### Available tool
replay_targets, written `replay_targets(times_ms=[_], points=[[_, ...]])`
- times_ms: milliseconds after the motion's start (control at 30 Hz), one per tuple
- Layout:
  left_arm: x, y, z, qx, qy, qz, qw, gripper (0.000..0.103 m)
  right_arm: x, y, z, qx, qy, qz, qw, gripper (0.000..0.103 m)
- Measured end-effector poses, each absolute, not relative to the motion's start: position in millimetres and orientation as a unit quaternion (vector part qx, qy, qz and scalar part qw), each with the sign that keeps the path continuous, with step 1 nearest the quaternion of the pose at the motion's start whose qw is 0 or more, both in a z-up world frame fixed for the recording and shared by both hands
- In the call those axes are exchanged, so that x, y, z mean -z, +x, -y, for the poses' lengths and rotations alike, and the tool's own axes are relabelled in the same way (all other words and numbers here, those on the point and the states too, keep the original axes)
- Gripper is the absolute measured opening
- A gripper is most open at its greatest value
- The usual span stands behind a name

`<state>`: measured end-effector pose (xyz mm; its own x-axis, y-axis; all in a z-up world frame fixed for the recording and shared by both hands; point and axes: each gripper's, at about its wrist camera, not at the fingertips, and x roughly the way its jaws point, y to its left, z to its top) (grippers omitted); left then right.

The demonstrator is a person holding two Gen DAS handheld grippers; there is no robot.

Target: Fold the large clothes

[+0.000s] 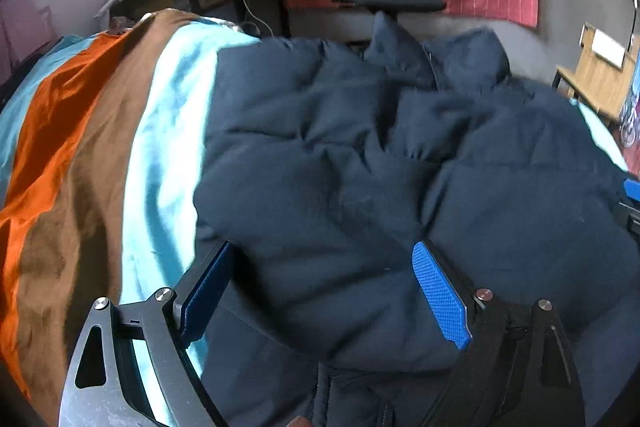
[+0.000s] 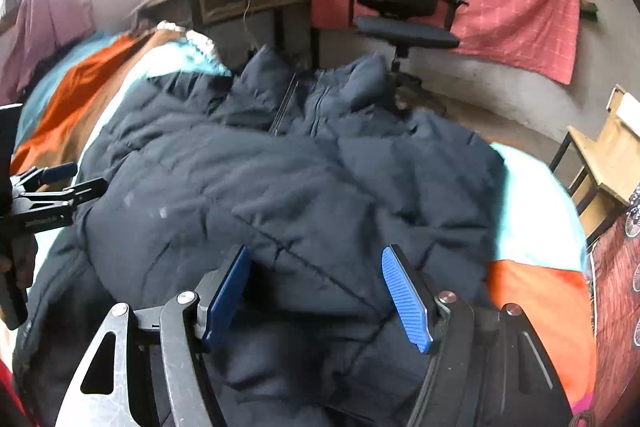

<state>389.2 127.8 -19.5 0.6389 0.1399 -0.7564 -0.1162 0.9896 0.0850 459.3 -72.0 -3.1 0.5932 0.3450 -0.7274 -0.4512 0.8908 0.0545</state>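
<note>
Left gripper (image 1: 320,291) hangs wide apart above the navy puffer jacket (image 1: 360,155), which lies on a striped bedspread (image 1: 80,167). Right gripper (image 2: 316,295), jaws parted and empty, alone reveals the jacket's zipper (image 2: 316,103).

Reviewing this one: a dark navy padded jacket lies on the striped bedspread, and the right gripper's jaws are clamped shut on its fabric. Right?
Not quite. The dark navy padded jacket does lie on the striped bedspread, but the right gripper has its jaws open above it, as the right wrist view shows.
</note>
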Motion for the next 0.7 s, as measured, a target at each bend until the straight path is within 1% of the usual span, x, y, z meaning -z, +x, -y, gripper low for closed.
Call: replay_targets(times_ms=[67, 267, 533, 700], points=[[25.5, 390.5, -127.7, -0.08, 0.017, -0.412, 0.907, 0.095, 13.6, 465.1, 72.4, -0.224, -0.059, -0.406, 0.884, 0.066], [40.6, 395.3, -134.6, -0.081, -0.003, -0.413, 0.907, 0.101, 42.2, 478.0, 75.2, -0.233, -0.033, -0.434, 0.87, 0.066], [54.3, 394.2, -129.5, -0.091, 0.019, -0.402, 0.911, 0.101, 61.7, 480.6, 71.5, -0.234, -0.033, -0.439, 0.867, 0.066], [49.2, 390.8, -135.9, -0.083, -0.003, -0.399, 0.913, 0.101, 60.5, 476.6, 72.3, -0.23, -0.039, -0.432, 0.871, 0.067]])
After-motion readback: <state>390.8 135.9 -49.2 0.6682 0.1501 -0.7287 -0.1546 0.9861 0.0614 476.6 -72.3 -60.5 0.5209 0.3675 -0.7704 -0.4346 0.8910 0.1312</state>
